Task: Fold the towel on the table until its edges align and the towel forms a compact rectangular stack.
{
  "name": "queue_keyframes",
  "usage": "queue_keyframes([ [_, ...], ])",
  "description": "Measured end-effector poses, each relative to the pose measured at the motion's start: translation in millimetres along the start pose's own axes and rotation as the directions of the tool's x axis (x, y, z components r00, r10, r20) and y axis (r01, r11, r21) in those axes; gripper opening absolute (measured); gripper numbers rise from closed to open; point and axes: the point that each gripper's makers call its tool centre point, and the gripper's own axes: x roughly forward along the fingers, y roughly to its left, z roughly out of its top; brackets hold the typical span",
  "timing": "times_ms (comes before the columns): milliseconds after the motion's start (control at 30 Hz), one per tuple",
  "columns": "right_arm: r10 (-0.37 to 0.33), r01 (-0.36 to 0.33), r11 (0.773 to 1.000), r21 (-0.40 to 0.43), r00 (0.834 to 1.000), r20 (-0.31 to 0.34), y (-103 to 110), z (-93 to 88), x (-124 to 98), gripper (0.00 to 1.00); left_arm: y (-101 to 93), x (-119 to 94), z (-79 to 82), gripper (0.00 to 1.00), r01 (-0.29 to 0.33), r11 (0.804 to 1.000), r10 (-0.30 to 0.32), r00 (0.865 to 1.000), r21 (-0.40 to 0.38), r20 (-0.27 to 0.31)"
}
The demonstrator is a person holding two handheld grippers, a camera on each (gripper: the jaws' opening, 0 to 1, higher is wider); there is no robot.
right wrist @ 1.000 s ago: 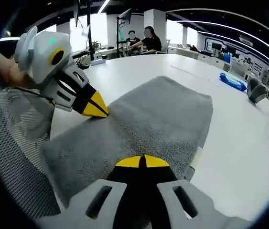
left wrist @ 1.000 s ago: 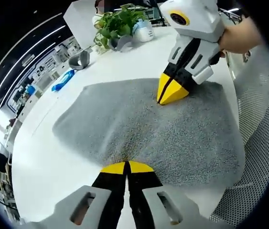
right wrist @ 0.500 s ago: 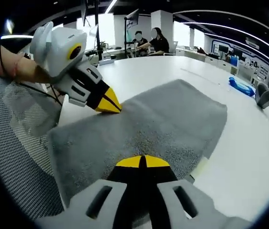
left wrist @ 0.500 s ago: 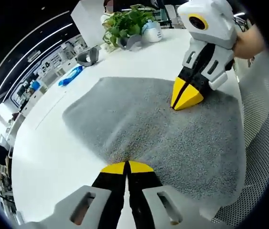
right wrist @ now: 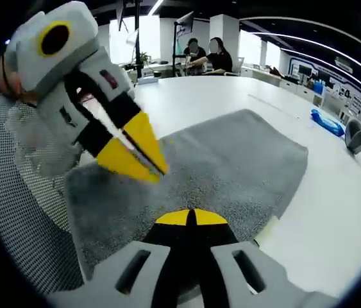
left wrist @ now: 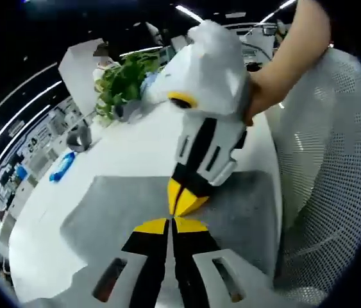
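A grey towel [left wrist: 103,205] [right wrist: 231,160] lies spread flat on the white table [left wrist: 135,141] [right wrist: 218,90]. My left gripper [left wrist: 170,224] is shut, with its yellow tips over the towel's near part. In the right gripper view it [right wrist: 159,171] comes in from the left, blurred, just above the cloth. My right gripper [right wrist: 191,217] is shut too, its tips resting on the towel. In the left gripper view it [left wrist: 180,208] points down right in front of my left tips, almost touching them. A hand [left wrist: 276,64] holds it. No cloth hangs from either gripper.
A white mesh chair [left wrist: 321,160] [right wrist: 20,192] stands at the table's near edge. A potted plant [left wrist: 122,83], a grey roll [left wrist: 81,136] and a blue object [left wrist: 60,168] [right wrist: 326,114] sit further out on the table. People [right wrist: 206,54] sit at the far end.
My left gripper has swung in towards my right gripper, so their tips now nearly meet over the towel. The towel lies as before.
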Motion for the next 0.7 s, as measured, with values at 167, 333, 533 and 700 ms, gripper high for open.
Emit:
queue_keyframes([
  [167, 0.007, -0.007, 1.0, -0.028, 1.0, -0.001, 0.3, 0.8, 0.2, 0.0, -15.2, 15.0, -27.7, 0.02, 0.056, 0.985, -0.05, 0.998, 0.161, -0.042],
  [333, -0.006, 0.008, 0.999, -0.04, 0.998, 0.06, 1.2, 26.5, -8.9, 0.0, -4.7, 15.2, -35.0, 0.01, -0.001, 0.979, 0.022, 0.994, 0.203, -0.105],
  [533, 0.037, -0.034, 0.994, -0.106, 0.999, 0.028, 12.9, 25.7, -12.2, 0.0, 20.4, 14.8, -45.0, 0.01, -0.109, 0.987, 0.121, 0.987, 0.114, -0.107],
  [700, 0.161, -0.185, 0.958, -0.22, 0.98, -0.12, 43.6, -0.7, -9.6, 0.02, 31.3, 12.2, -51.6, 0.01, -0.154, 0.982, 0.168, 0.978, 0.111, -0.127],
])
